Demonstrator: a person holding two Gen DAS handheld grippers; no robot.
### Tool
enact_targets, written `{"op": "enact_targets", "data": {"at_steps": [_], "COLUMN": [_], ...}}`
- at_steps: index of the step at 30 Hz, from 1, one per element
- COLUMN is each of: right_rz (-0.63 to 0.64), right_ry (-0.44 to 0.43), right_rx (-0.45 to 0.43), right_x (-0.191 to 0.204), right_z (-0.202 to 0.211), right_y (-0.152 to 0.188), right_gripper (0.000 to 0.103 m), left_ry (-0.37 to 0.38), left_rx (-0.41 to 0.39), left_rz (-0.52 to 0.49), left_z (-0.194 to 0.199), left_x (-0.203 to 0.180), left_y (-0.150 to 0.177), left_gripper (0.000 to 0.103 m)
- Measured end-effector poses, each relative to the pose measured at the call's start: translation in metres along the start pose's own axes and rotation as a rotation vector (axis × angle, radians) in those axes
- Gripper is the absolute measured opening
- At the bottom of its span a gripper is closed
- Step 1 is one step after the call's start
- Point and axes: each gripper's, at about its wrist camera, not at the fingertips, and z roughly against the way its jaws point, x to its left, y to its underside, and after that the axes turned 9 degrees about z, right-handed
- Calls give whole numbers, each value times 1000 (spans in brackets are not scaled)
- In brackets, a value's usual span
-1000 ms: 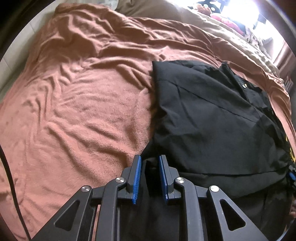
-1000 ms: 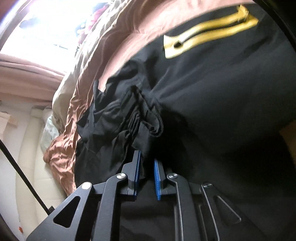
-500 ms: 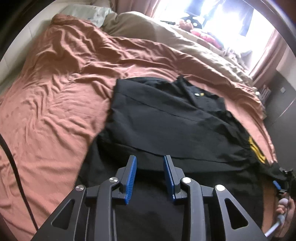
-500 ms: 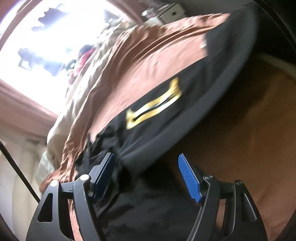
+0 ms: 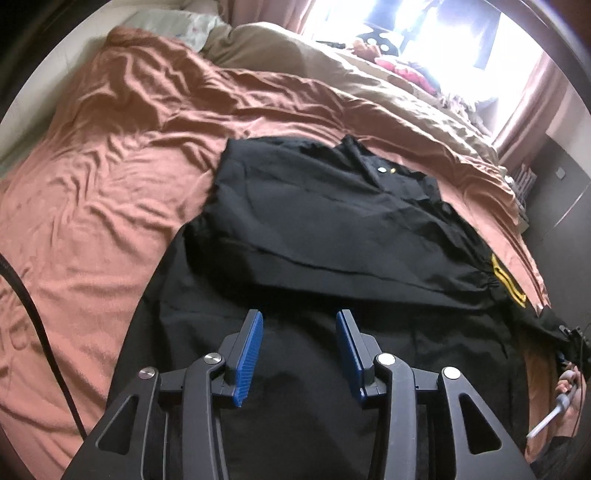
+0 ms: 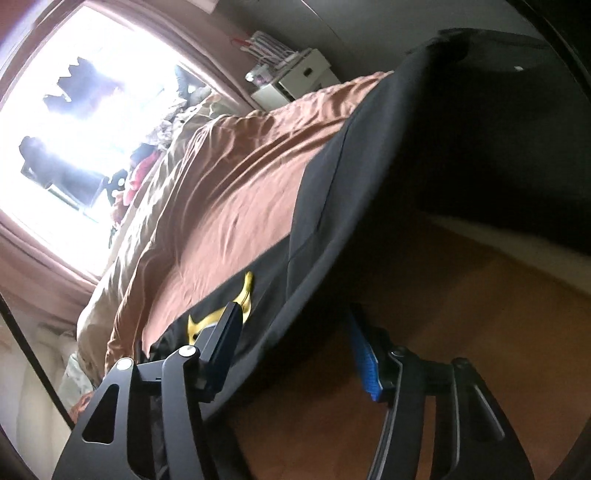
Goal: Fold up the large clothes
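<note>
A large black garment [image 5: 332, 229] with a yellow emblem [image 5: 508, 282] lies partly folded on the brown bed sheet [image 5: 110, 177]. My left gripper [image 5: 299, 350] is open and empty, just above the garment's near part. In the right wrist view my right gripper [image 6: 295, 339] is open, its jaws either side of a hanging black edge of the garment [image 6: 332, 221] at the bed's side. The yellow emblem [image 6: 243, 295] shows behind the left finger. The right gripper's tip and the hand holding it show at the left wrist view's right edge [image 5: 570, 384].
A beige duvet [image 5: 332, 62] and pillow [image 5: 173, 26] lie at the bed's far side under a bright window [image 6: 92, 129]. A white box [image 6: 295, 81] stands by the wall. A black cable [image 5: 40, 332] crosses the left of the sheet.
Both grippers opened and let go of the black garment. The left gripper pulled back and rose, so more of the bed shows. The right gripper dropped to the bed's side.
</note>
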Motion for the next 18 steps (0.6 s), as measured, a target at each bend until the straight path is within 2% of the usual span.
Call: {"op": "enact_targets", "data": {"at_steps": [1,2,4,5,7,11,13,18], "right_rz": [4,6,21,31,35,79,135,257], "right_ry": [0,-5,5,11,-3,-113,-200,-315], "right_rx": [-11,-21,-36,-55,-106,-185,-196,-193], "right_x": [-1,-2,-4,-2,5,36,64,127], "right_z": [-4,-12,-17,-15,-6,16,26,44], "right_y": [0,0,1,3,7,13,19,47], "right_gripper": [43,27,8,2,1,0,0,0], "left_ry": [-8,-17,-22,-24,-24,0,12,60], "left_rx": [2,6,9,10,10,12,14,29], "left_rz": [-2,-2,6,14,23,45,52,76], "left_z": [-2,-5,-8,-9,-10,-11,-11,-7], "left_x": [2,6,11,13,15,13,9,3], "left_y": [1,1,0,0,-1,-2,-3,-5], "left_gripper": [43,43,43,43,43,43,43,43]}}
